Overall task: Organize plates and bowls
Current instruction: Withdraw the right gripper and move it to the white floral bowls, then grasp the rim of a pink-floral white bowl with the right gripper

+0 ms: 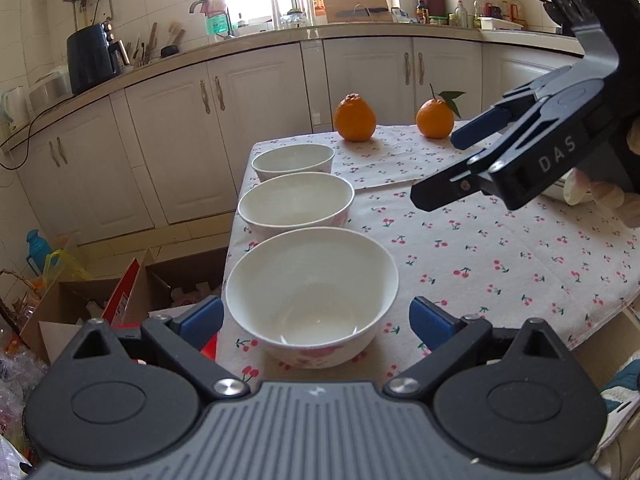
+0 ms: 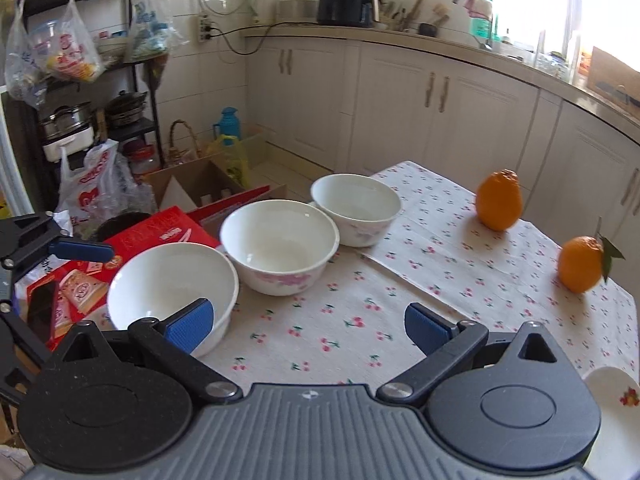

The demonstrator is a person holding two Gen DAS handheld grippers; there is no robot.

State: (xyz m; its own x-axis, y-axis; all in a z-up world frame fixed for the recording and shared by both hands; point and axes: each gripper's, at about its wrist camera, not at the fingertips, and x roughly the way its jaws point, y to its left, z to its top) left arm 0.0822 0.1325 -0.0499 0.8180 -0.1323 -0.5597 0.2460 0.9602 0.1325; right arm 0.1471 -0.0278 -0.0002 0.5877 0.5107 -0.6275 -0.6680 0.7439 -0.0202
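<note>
Left gripper (image 1: pixel 316 320): jaws spread wide, straddling the nearest bowl (image 1: pixel 312 294) without visible contact. Right gripper (image 2: pixel 308 324): jaws released, empty, over bare tablecloth (image 2: pixel 420 292) beside that bowl. Three white bowls in a row along the table's left edge: nearest, middle bowl (image 1: pixel 296 204), far bowl (image 1: pixel 294 162), rims close together. Plate (image 2: pixel 612 420) partly visible at the near right edge. Two oranges (image 1: pixel 355 118) near the far edge; open cloth between.
</note>
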